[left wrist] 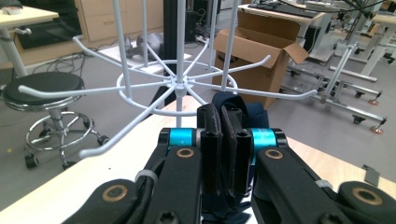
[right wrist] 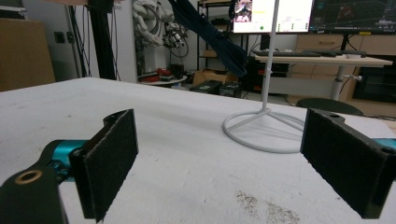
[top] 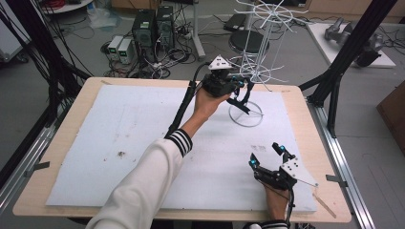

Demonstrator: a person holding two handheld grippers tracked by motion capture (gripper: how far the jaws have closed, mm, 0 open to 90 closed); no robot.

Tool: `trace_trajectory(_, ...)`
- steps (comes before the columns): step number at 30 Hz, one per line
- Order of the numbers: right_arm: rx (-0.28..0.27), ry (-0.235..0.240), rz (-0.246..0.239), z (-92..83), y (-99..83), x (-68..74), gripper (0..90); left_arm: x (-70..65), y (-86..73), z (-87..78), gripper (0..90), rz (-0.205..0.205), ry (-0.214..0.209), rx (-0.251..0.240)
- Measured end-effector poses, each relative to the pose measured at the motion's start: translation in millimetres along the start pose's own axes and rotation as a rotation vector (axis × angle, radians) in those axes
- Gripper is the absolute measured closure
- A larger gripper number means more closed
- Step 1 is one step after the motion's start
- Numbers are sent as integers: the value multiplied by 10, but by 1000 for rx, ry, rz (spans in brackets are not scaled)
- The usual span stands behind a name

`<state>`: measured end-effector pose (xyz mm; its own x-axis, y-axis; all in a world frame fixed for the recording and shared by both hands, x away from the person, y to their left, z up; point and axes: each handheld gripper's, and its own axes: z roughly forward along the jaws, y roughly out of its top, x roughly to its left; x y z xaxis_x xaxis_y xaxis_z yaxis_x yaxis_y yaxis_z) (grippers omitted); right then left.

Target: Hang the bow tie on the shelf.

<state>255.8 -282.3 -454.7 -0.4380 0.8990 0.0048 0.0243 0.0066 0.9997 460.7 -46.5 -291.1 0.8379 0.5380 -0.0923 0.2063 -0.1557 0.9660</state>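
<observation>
Dark-blue cloth [left wrist: 229,105] is pinched between the closed jaws of the left gripper [left wrist: 223,135] beside the white wire rack [top: 258,43] near the tabletop's far edge; the right gripper [top: 267,153] is held wide open, empty

The high view looked forward and down over the table [top: 62,143]. The left gripper view sat close to the white wire rack [left wrist: 177,84]; the right gripper view faced it low, from farther off.
</observation>
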Motion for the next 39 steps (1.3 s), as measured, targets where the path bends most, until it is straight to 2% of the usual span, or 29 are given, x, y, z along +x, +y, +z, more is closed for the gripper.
trace_trajectory(8,1,0,2,0,1,3,103,-9,36,-39,846,11,15,-12)
trace_trajectory(12,-1,0,-3,1,1,1,103,24,45,-46,774,-31,29,-11)
trace_trajectory(17,0,0,-1,0,1,2,103,32,41,-41,685,-44,38,-8)
trace_trajectory(18,0,-1,-2,1,1,0,103,30,44,-42,650,-52,38,-9)
trace_trajectory(20,-1,0,-2,1,1,1,103,30,49,-39,641,-72,41,-18)
trace_trajectory(21,0,-1,-1,0,1,2,103,31,50,-40,602,-78,43,-17)
trace_trajectory(23,1,0,0,0,1,3,103,30,49,-42,588,-84,44,-9)
trace_trajectory(27,0,0,1,0,1,4,103,8,61,-71,558,-68,48,1)
trace_trajectory(28,3,1,5,-2,1,8,103,-1,70,-90,530,-67,42,-5)
trace_trajectory(29,0,0,1,0,1,3,103,-22,78,-127,493,-48,12,-15)
trace_trajectory(30,0,0,1,0,1,3,103,-22,78,-127,446,-48,12,-15)
trace_trajectory(31,0,2,1,-1,0,3,103,-42,89,-163,446,-30,6,-18)
trace_trajectory(33,2,2,1,-3,0,3,103,-70,101,-215,355,2,-18,-30)
trace_trajectory(34,-1,1,3,-3,-1,1,103,-98,106,-289,324,33,-14,-32)
trace_trajectory(35,-1,1,3,-3,-1,1,103,-98,106,-289,295,33,-14,-32)
trace_trajectory(37,2,3,5,-8,-1,4,103,-102,83,-383,265,44,-31,-50)
trace_trajectory(38,2,2,7,-9,0,5,103,-99,51,-451,222,52,-43,-58)
trace_trajectory(39,2,2,7,-9,0,5,103,-96,24,-495,222,59,-45,-62)
